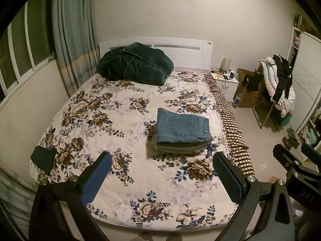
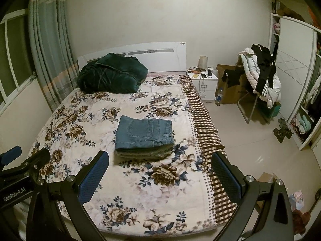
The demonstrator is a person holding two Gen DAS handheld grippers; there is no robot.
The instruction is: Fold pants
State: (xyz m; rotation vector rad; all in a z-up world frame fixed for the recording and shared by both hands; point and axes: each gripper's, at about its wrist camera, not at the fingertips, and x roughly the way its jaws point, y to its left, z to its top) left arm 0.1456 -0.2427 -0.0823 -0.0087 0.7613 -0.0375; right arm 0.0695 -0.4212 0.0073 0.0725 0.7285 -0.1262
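Hovering hand-held grippers (image 1: 162,177) (image 2: 160,177) (jaws spread)

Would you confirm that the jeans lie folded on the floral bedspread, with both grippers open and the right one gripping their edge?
Not quite: the right gripper grips nothing. In the right wrist view its fingers stand wide apart above the bedspread, short of the folded jeans. The rest holds: the jeans lie folded on the floral bedspread, and the left gripper is open too.
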